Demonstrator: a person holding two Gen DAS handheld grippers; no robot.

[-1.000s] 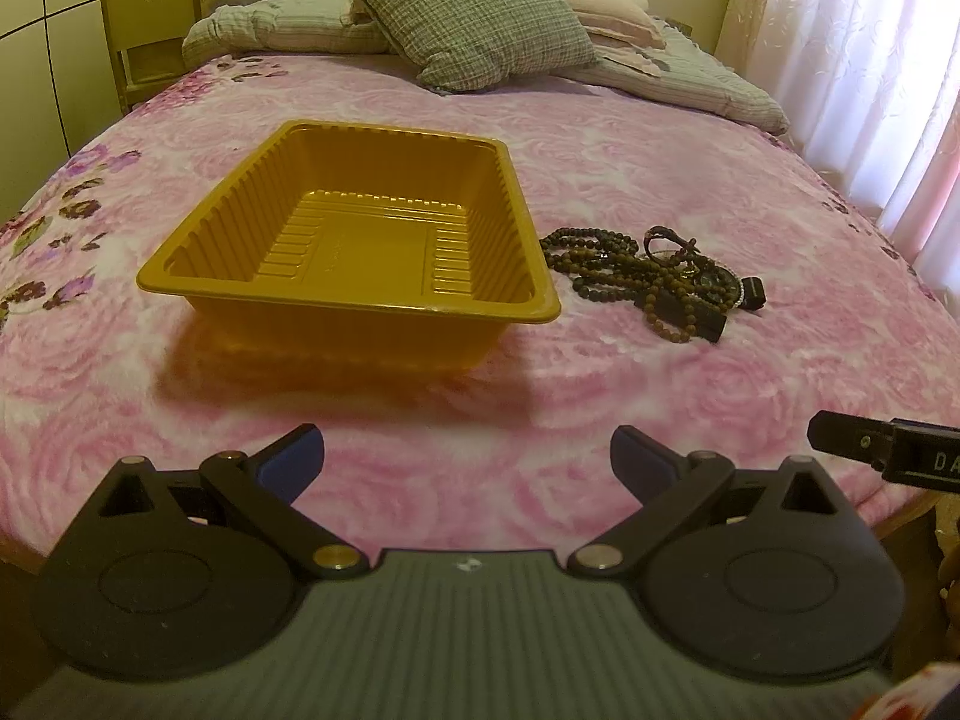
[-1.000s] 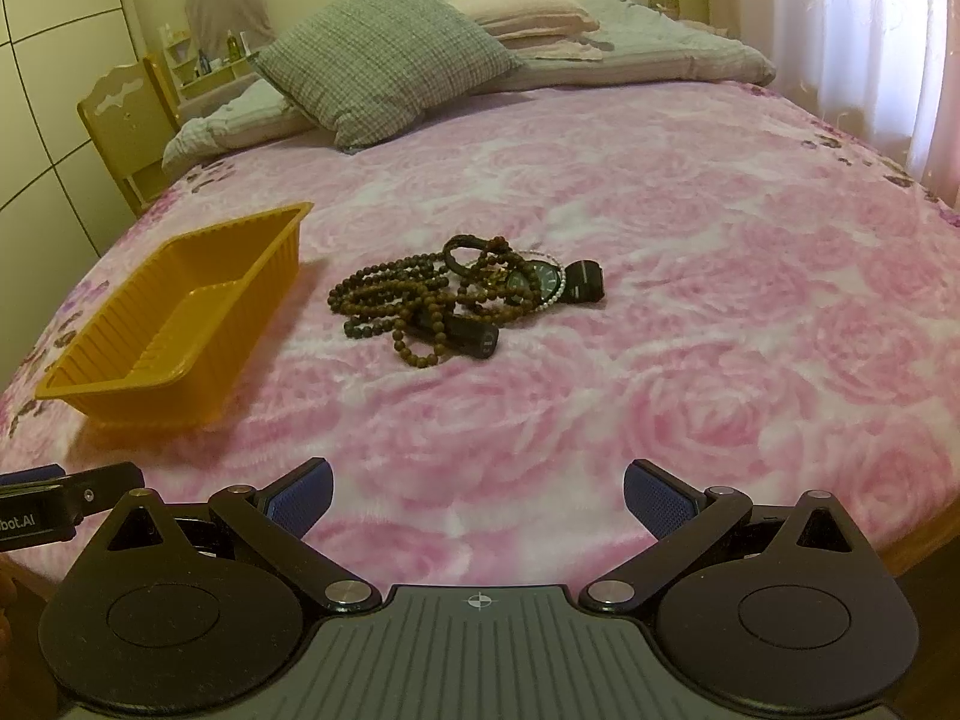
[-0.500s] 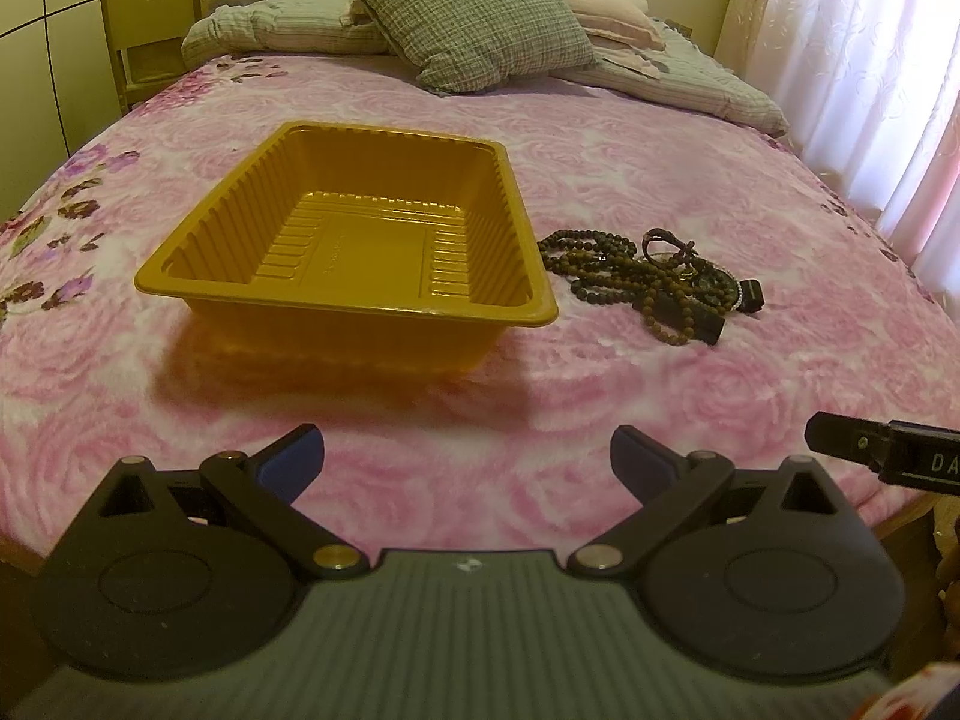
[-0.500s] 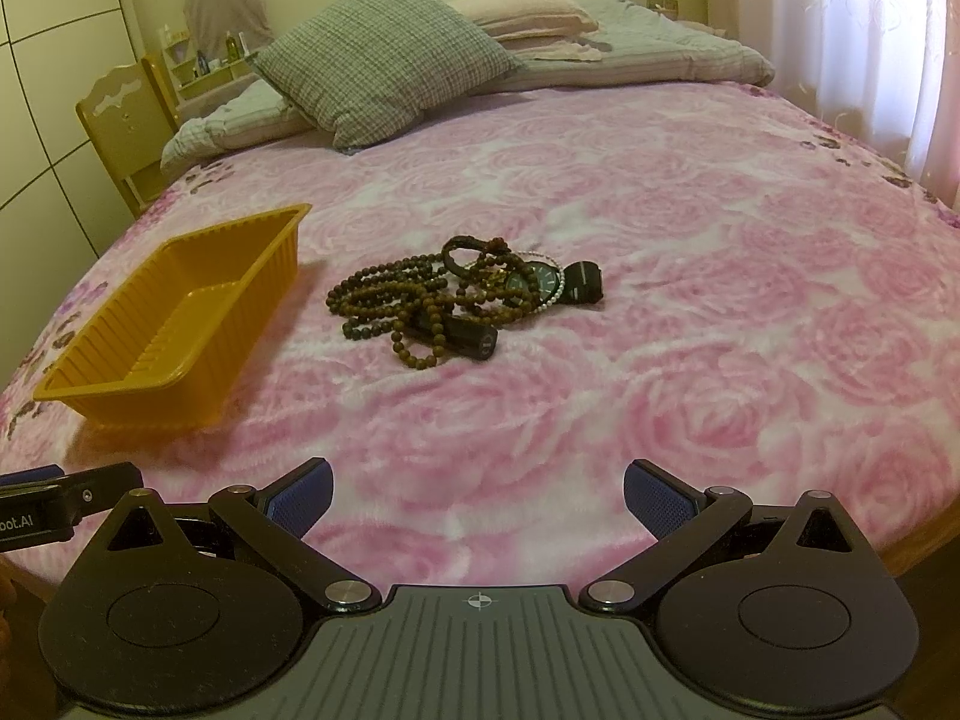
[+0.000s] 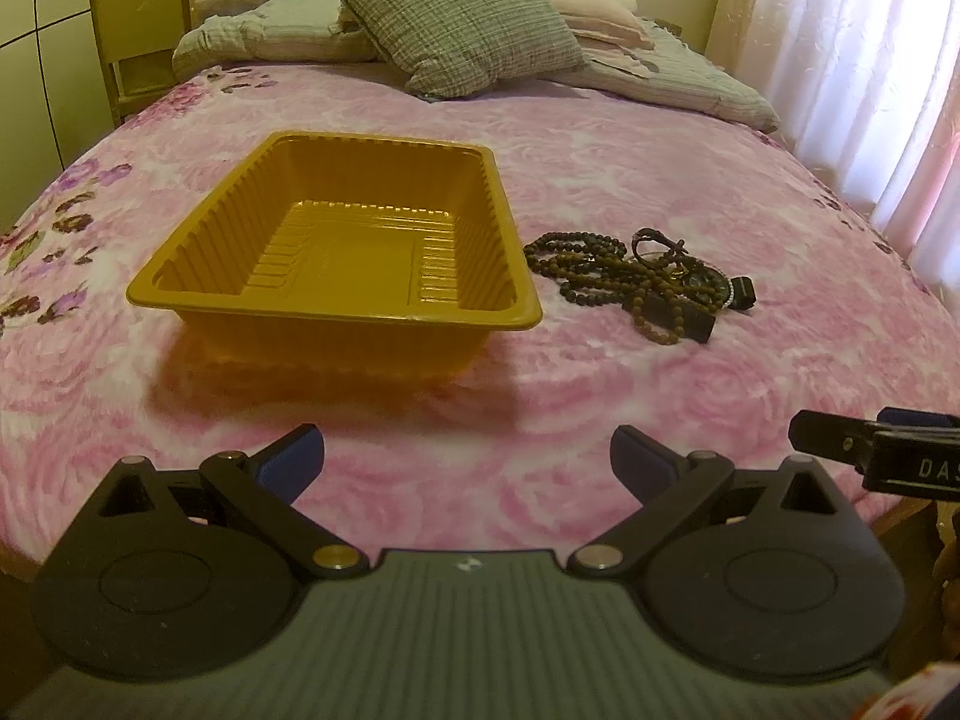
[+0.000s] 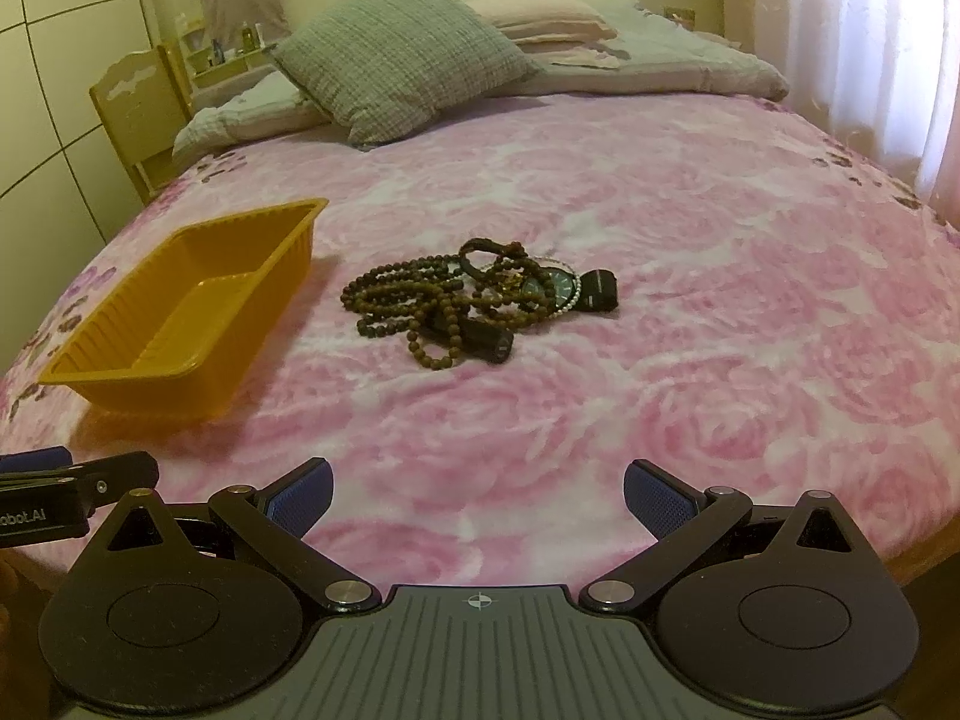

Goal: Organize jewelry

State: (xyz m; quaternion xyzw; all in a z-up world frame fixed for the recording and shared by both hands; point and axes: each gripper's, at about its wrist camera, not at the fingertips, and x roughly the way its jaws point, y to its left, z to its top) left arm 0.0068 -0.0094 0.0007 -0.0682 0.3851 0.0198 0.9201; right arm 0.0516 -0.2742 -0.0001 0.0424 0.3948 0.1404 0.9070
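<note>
Jewelry [image 6: 474, 300]: tangled brown bead strands, watch (dark strap), beside orange tray [image 5: 336, 252]; both claws spread.

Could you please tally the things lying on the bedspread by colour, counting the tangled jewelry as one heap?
Orange: 1, the plastic tray, nothing in it.
Dark brown and black: 1, the jewelry heap of bead strands with a wristwatch, beside the tray.
Total: 2.
</note>
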